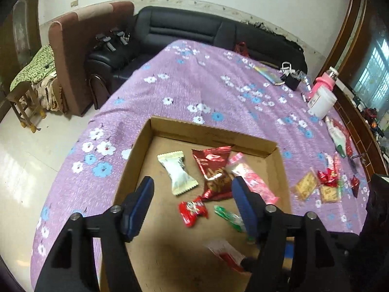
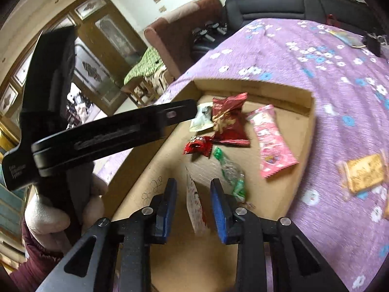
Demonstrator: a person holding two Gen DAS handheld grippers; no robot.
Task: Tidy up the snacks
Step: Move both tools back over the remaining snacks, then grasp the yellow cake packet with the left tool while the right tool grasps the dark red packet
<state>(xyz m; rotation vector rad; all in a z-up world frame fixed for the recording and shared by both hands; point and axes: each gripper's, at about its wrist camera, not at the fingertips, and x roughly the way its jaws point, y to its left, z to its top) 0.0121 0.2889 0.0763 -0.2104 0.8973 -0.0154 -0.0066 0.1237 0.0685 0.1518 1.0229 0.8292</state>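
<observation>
Snacks (image 1: 216,172) scattered in cardboard box (image 1: 211,131)

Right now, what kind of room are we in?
Probably a living room at home: a black sofa by the wall, a brown armchair next to it, and a table under a purple flowered cloth.

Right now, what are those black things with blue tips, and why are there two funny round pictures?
They are two claws. A person holds one in each hand, like big tongs. Each claw carries a camera looking forward: one picture comes from the left claw, the other from the right claw. A cardboard box sits on a purple flowered cloth. Snacks lie inside it: a white sweet, a dark red packet and a pink packet. Biscuits wait outside. Both claws are open. A white-and-red packet stands between the right claw's tips, not squeezed.
</observation>
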